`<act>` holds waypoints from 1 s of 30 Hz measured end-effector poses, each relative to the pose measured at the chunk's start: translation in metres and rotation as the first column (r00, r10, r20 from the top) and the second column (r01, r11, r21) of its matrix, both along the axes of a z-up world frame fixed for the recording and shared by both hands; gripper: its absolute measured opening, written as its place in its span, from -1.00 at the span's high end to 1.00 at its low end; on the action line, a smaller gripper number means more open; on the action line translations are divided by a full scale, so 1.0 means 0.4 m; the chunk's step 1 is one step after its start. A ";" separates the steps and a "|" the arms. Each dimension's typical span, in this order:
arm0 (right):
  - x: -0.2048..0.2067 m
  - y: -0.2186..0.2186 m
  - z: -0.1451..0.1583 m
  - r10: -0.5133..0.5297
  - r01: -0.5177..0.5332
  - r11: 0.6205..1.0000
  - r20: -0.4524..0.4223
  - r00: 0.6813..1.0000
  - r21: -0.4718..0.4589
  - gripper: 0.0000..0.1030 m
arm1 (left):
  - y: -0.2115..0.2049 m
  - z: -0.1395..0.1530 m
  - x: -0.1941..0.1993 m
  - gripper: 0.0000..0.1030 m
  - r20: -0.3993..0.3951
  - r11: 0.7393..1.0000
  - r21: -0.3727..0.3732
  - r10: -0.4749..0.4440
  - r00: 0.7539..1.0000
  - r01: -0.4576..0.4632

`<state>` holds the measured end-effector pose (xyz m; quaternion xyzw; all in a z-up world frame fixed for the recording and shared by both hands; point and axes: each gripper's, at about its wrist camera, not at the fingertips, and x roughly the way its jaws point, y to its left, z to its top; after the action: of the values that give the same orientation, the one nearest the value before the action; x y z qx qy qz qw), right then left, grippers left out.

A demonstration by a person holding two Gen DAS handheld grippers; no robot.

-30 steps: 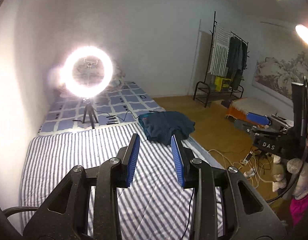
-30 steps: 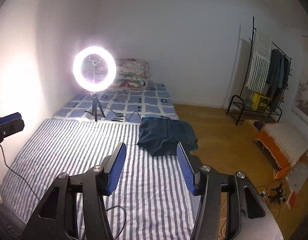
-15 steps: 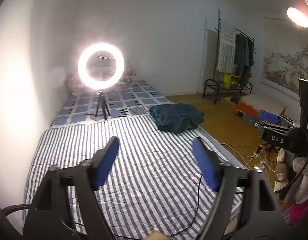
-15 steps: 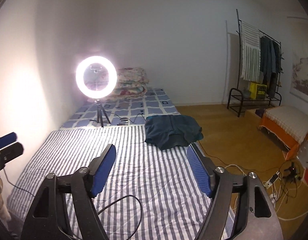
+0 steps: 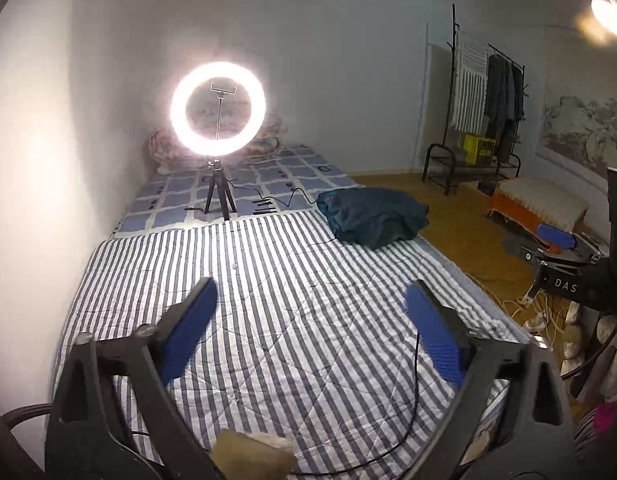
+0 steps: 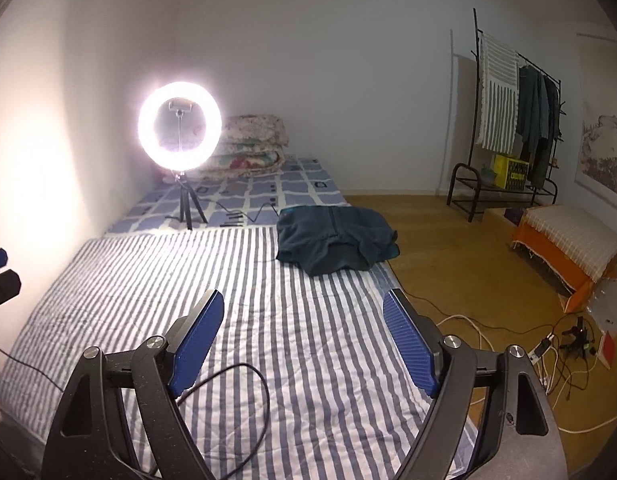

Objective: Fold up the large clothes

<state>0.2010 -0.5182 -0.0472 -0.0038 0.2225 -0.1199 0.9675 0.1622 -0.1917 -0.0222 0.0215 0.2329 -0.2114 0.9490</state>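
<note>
While the dark garment [image 6: 335,238] lies bunched, roughly folded, at the striped bed's [image 6: 308,320] far right edge, we hold both left gripper [image 5: 310,330] and right gripper [image 6: 304,334] well back, jaws spread wide, empty, ready for cloth

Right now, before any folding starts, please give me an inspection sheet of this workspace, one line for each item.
Surface: striped bed cover, flat, lightly wrinkled.
Job's things: dark teal garment, bunched near the bed's far right edge, not held.
Clutter: ring light on a tripod, lit, standing on the checked sheet; folded quilts behind it.
Grippers: left gripper and right gripper open, empty, above the cover.
Cables: black cable looping over the near cover; white cords on the floor.
Surroundings: clothes rack, orange bench.
</note>
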 end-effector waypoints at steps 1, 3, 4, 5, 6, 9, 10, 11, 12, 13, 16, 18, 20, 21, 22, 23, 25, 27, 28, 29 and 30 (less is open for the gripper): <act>0.000 0.003 -0.002 0.001 -0.001 1.000 -0.002 1.000 -0.008 -0.59 | -0.001 -0.003 -0.004 -1.00 0.010 1.000 0.003 0.011 1.000 -0.011; -0.001 0.009 -0.003 0.003 -0.003 1.000 0.001 1.000 -0.016 -0.59 | -0.001 -0.005 -0.010 -1.00 0.018 1.000 0.002 0.022 1.000 -0.022; -0.002 0.011 -0.004 0.003 -0.003 1.000 0.004 1.000 -0.017 -0.59 | 0.000 -0.007 -0.010 -1.00 0.016 1.000 0.001 0.026 1.000 -0.026; -0.004 0.012 -0.004 0.001 -0.001 1.000 0.006 1.000 -0.015 -0.59 | 0.001 -0.010 -0.009 -1.00 0.011 1.000 -0.003 0.030 0.999 -0.030; -0.005 0.011 -0.004 -0.001 0.001 1.000 0.007 1.000 -0.012 -0.59 | 0.002 -0.011 -0.007 -1.00 0.007 0.999 -0.004 0.034 0.999 -0.034; -0.002 0.003 -0.004 -0.004 0.004 1.000 0.008 1.000 0.004 -0.60 | 0.002 -0.020 0.002 -1.00 -0.003 0.999 0.014 0.052 0.999 -0.052; -0.001 -0.001 -0.005 -0.003 0.003 1.000 0.008 1.000 0.009 -0.60 | 0.004 -0.023 0.005 -1.00 -0.006 0.998 0.021 0.055 0.998 -0.055; -0.001 -0.004 -0.005 -0.005 0.005 1.000 0.009 1.000 0.015 -0.60 | 0.007 -0.026 0.009 -1.00 -0.009 0.998 0.025 0.055 0.998 -0.054; -0.002 -0.008 -0.005 -0.008 0.008 1.000 0.011 1.000 0.022 -0.60 | 0.007 -0.029 0.010 -1.00 -0.013 0.998 0.027 0.054 0.998 -0.054; -0.004 -0.009 -0.005 -0.011 0.011 1.000 0.013 1.000 0.027 -0.60 | 0.009 -0.031 0.011 -1.00 -0.014 0.998 0.027 0.052 0.999 -0.052; -0.004 -0.011 -0.005 -0.014 0.013 1.000 0.015 1.000 0.026 -0.60 | 0.009 -0.033 0.011 -1.00 -0.013 0.998 0.029 0.050 0.999 -0.050; -0.003 -0.015 -0.004 -0.013 0.012 1.000 0.014 1.000 0.024 -0.60 | 0.011 -0.033 0.011 -1.00 -0.013 0.998 0.028 0.051 0.999 -0.051; 0.001 -0.018 -0.004 -0.008 0.007 1.000 0.011 1.000 0.025 -0.60 | 0.011 -0.034 0.012 -1.00 -0.015 0.998 0.025 0.049 0.999 -0.049; 0.001 -0.018 -0.004 -0.007 0.007 1.000 0.010 1.000 0.024 -0.60 | 0.012 -0.034 0.011 -1.00 -0.015 0.998 0.024 0.049 0.999 -0.049; 0.004 -0.018 -0.003 -0.005 0.005 1.000 0.010 1.000 0.022 -0.60 | 0.012 -0.035 0.011 -1.00 -0.018 0.999 0.022 0.050 0.999 -0.049; 0.003 -0.017 -0.003 -0.006 0.005 1.000 0.010 1.000 0.020 -0.60 | 0.013 -0.036 0.012 -1.00 -0.019 0.999 0.021 0.049 0.999 -0.049; 0.003 -0.018 -0.002 -0.008 0.008 1.000 0.011 1.000 0.018 -0.60 | 0.013 -0.039 0.010 -1.00 -0.021 0.998 0.022 0.051 0.998 -0.051; 0.007 -0.020 -0.003 -0.008 0.007 1.000 0.011 1.000 0.020 -0.60 | 0.015 -0.039 0.011 -1.00 -0.020 0.998 0.022 0.051 0.999 -0.050; 0.007 -0.022 -0.002 -0.009 0.008 1.000 0.011 1.000 0.023 -0.60 | 0.014 -0.040 0.010 -1.00 -0.019 0.998 0.022 0.052 0.998 -0.051; 0.008 -0.024 -0.003 -0.008 0.008 1.000 0.010 1.000 0.025 -0.60 | 0.014 -0.040 0.010 -1.00 -0.019 0.999 0.021 0.051 0.999 -0.051; 0.007 -0.025 -0.003 -0.010 0.010 1.000 0.010 1.000 0.028 -0.60 | 0.014 -0.040 0.011 -1.00 -0.019 0.999 0.021 0.048 0.999 -0.048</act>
<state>0.2040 -0.5284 -0.0483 0.0113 0.2193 -0.1217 0.9680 0.1666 -0.1860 -0.0380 0.0234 0.2450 -0.1865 0.9511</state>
